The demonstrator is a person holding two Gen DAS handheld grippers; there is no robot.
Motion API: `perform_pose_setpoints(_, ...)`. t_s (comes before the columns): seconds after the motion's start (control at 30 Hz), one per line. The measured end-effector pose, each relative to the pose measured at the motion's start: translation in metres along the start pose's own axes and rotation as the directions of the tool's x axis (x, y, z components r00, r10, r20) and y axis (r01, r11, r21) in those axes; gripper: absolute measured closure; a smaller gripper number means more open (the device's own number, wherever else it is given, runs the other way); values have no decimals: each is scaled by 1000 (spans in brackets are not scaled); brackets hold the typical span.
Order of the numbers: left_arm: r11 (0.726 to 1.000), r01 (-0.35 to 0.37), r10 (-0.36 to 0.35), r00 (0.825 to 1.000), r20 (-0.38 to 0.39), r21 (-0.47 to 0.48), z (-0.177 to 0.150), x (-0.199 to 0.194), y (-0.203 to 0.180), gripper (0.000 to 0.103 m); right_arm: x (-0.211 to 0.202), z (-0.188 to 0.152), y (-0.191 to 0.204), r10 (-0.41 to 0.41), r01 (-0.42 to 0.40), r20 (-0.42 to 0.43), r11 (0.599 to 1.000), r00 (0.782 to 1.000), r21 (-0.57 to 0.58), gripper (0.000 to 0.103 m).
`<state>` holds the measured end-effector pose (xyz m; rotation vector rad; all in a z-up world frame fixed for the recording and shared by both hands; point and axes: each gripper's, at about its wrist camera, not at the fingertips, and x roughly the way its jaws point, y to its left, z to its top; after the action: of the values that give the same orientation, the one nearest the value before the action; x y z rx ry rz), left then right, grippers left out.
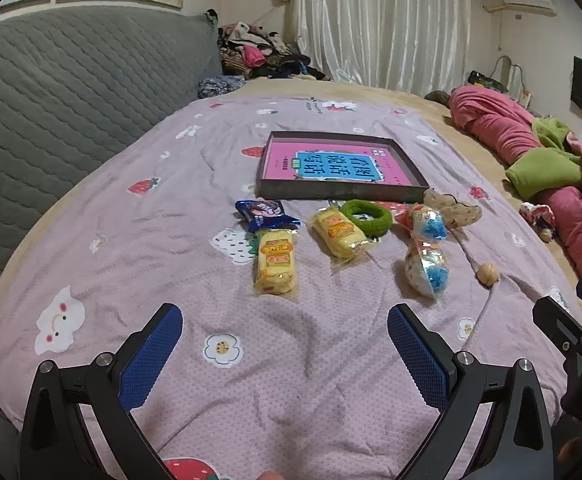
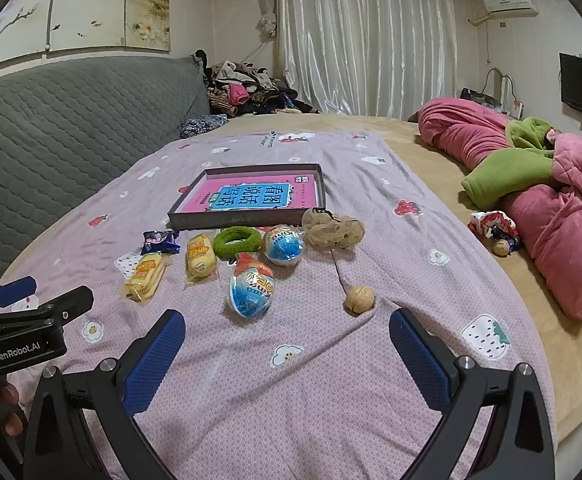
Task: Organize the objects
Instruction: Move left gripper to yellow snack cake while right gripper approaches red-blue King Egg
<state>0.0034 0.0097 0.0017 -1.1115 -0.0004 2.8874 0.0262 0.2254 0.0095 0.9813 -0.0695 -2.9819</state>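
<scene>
Shallow dark tray (image 1: 341, 192) (image 2: 247, 216) sits flat on the lilac printed sheet (image 1: 171, 208) (image 2: 371, 360) on the bed, holding only a pink book (image 1: 331, 166) (image 2: 247, 197) lying flat, blue title panel up. All snacks are outside the tray, in a loose row along its near rim. Blue snack packet (image 1: 263, 214) (image 2: 160, 241) at the row's left end, just beside a yellow cake pack (image 1: 275, 266) (image 2: 145, 276) whose long axis runs toward the tray in the left wrist view. Second yellow cake pack (image 1: 339, 232) (image 2: 200, 258) to its right, long axis also roughly toward the tray, slightly angled. Green fuzzy ring (image 1: 366, 216) (image 2: 237, 242) lies flat, near the tray edge. Two blue-white wrapped eggs: far egg (image 1: 429, 222) (image 2: 284, 245) beside the ring, near egg (image 1: 427, 270) (image 2: 250, 290) closer to the cameras, red wrapper end pointing toward the tray. Beige plush toy (image 1: 453, 208) (image 2: 333, 232) at the tray's right near corner, thin cord running to a walnut (image 1: 487, 274) (image 2: 359, 299). Left tongs (image 1: 285, 332) (image 2: 31, 300) spread wide, gripping nothing, hovering over bare sheet short of the row. Right tongs (image 2: 287, 340) (image 1: 571, 312) likewise wide apart and empty, near egg and walnut just ahead. Pink and green bedding (image 1: 531, 152) (image 2: 531, 184) heaped at right, well apart.
</scene>
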Motion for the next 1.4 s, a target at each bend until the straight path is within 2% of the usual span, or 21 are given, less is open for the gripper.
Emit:
perform_pose_setpoints(0.33, 1000, -3, 3, 1000, 11, 12, 1, -4, -1, 1, -1, 1, -2, 14, -14, 9, 1000, 1000, 11, 0)
perform_pose_setpoints(0.8, 996, 95, -95, 995, 22, 4, 7, -10, 2, 1, -12, 6, 4, 38, -39, 55, 999, 998, 0, 0)
perform_pose_setpoints(0.87, 996, 90, -90, 995, 29, 4, 9, -11, 4, 1, -12, 7, 4, 42, -42, 56, 999, 998, -1, 0)
perform_pose_setpoints(1.0, 998, 56, -57, 997, 45, 22, 22, -10, 7, 1, -10, 10, 5, 46, -46, 58, 999, 997, -4, 0)
perform_pose_setpoints(1.23, 994, 106, -106, 994, 19, 6, 52, 8, 11, 1, -1, 25, 8, 71, -71, 50, 997, 996, -2, 0)
perform_pose_setpoints(1.4, 997, 74, -74, 997, 6, 7, 58, 28, 11, 1, 13, 33, 15, 87, -87, 41, 996, 995, -16, 0)
